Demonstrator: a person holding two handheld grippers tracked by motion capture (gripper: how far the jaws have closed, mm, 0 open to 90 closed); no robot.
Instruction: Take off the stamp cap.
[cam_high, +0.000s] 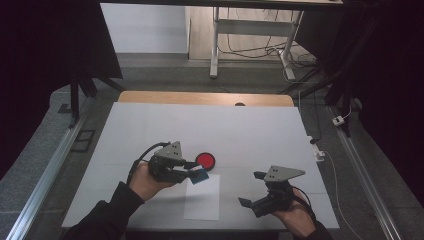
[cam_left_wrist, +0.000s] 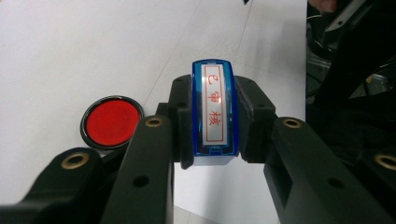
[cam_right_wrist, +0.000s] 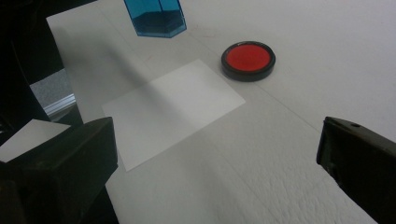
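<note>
Left gripper (cam_high: 192, 169) clenching blue stamp (cam_left_wrist: 214, 108) at frame centre above paper (cam_high: 202, 196), beside red ink pad (cam_high: 205, 160); right gripper (cam_high: 252, 189) hanging released at lower right, leaving paper unpinned and risking sliding, smearing or tilting, half-printing under uneven pressing.

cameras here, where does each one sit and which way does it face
High view: above the person's side, looking forward and down on the table; shows both forearms, left gripper and right gripper.
Left gripper view: rides the left gripper, looking along its jaws shut on the blue stamp.
Right gripper view: rides the right gripper, jaws open, facing the paper sheet.
Shared: all show the red ink pad.
</note>
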